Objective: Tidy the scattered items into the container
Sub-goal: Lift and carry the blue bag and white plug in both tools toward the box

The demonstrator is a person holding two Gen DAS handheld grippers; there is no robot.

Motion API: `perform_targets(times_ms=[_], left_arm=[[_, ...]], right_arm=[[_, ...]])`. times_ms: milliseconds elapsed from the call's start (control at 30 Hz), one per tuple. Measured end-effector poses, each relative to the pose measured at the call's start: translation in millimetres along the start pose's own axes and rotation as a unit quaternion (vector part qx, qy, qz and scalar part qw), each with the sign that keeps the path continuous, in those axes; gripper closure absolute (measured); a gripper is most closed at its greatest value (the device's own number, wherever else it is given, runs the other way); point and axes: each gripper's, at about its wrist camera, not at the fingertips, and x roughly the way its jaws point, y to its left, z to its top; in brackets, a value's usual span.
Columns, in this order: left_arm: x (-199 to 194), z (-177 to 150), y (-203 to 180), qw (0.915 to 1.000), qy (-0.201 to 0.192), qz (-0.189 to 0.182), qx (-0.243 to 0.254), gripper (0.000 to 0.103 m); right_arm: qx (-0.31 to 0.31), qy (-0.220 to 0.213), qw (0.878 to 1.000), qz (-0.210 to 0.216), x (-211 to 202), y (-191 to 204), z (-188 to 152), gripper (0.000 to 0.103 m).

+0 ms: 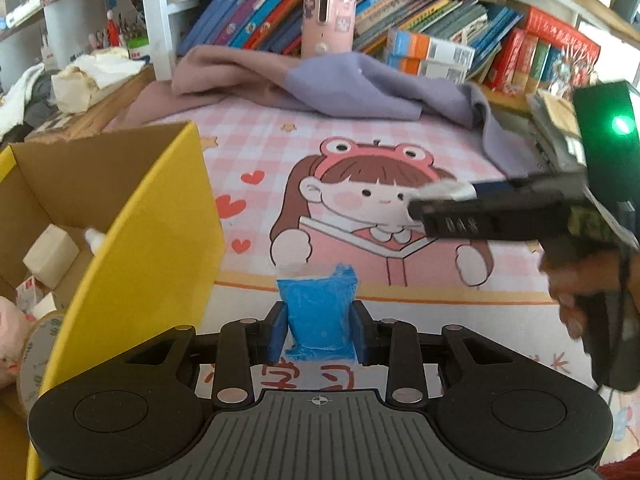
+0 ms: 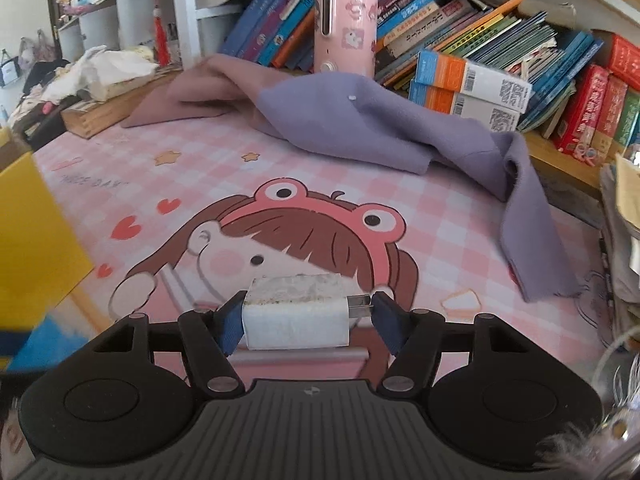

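My left gripper (image 1: 319, 322) is shut on a blue packet (image 1: 320, 312) and holds it upright above the pink cartoon mat (image 1: 260, 148), just right of the yellow cardboard box (image 1: 160, 232). The box stands open at the left and holds a white block (image 1: 50, 256) and other small items. My right gripper (image 2: 306, 322) is shut on a white plug charger (image 2: 296, 316), its metal prongs against the right finger. The right gripper also shows in the left wrist view (image 1: 424, 204), coming in from the right above the mat. The box edge (image 2: 36, 240) shows at the left of the right wrist view.
A purple and mauve cloth (image 2: 360, 128) lies crumpled at the back of the mat. Behind it stand a pink cylinder device (image 2: 346, 24) and leaning books (image 2: 480, 40). A wooden tray (image 2: 100, 112) with paper sits at the back left. Stacked papers (image 2: 624, 240) are at the right.
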Motion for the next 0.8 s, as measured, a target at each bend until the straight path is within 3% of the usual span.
perform_targets(times_ms=[333,800], left_arm=[[-37.4,-8.0,-6.1,0.9991,-0.037,-0.016,0.015,0.072],[-70.3,-20.3,-8.3,0.9962,-0.057,-0.052,0.042,0.072]], right_arm=[[0.009,-0.007,1.0,0.019,-61.7,13.4,-28.0,0.04],[0.032,-0.003,0.999,0.008,-108.4,36.8,-58.3,0.04]])
